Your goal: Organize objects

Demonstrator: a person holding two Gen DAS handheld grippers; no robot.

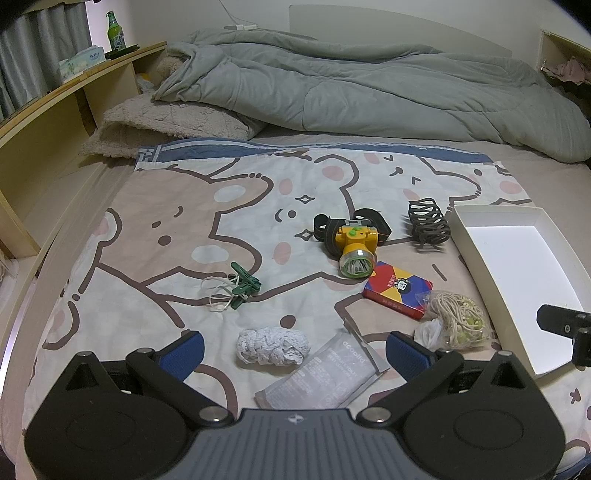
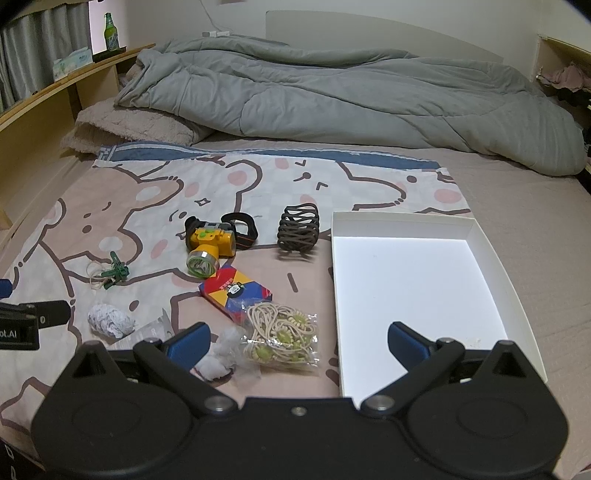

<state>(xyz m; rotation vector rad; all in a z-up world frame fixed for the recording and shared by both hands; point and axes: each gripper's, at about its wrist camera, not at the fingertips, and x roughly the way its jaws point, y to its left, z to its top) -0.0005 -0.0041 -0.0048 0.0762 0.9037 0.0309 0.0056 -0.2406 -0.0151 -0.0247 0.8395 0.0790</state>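
Note:
On the cartoon bear sheet lie a yellow headlamp (image 1: 354, 247) (image 2: 210, 245), a dark wire holder (image 1: 428, 220) (image 2: 299, 229), a colourful card box (image 1: 397, 290) (image 2: 236, 291), a bag of beige hair ties (image 1: 458, 321) (image 2: 282, 334), green clips with white bands (image 1: 242, 286) (image 2: 114, 275), a white lace roll (image 1: 271, 345) (image 2: 109, 319) and a grey sachet (image 1: 321, 374). An empty white box (image 1: 517, 277) (image 2: 417, 288) sits at the right. My left gripper (image 1: 295, 350) is open over the lace roll and sachet. My right gripper (image 2: 299, 343) is open over the hair-tie bag and the box's corner.
A rumpled grey duvet (image 1: 351, 88) (image 2: 332, 96) and a beige blanket (image 1: 166, 125) lie at the back of the bed. A wooden shelf (image 1: 55, 110) runs along the left with a green bottle (image 1: 114, 31) and a tissue pack (image 1: 79, 62).

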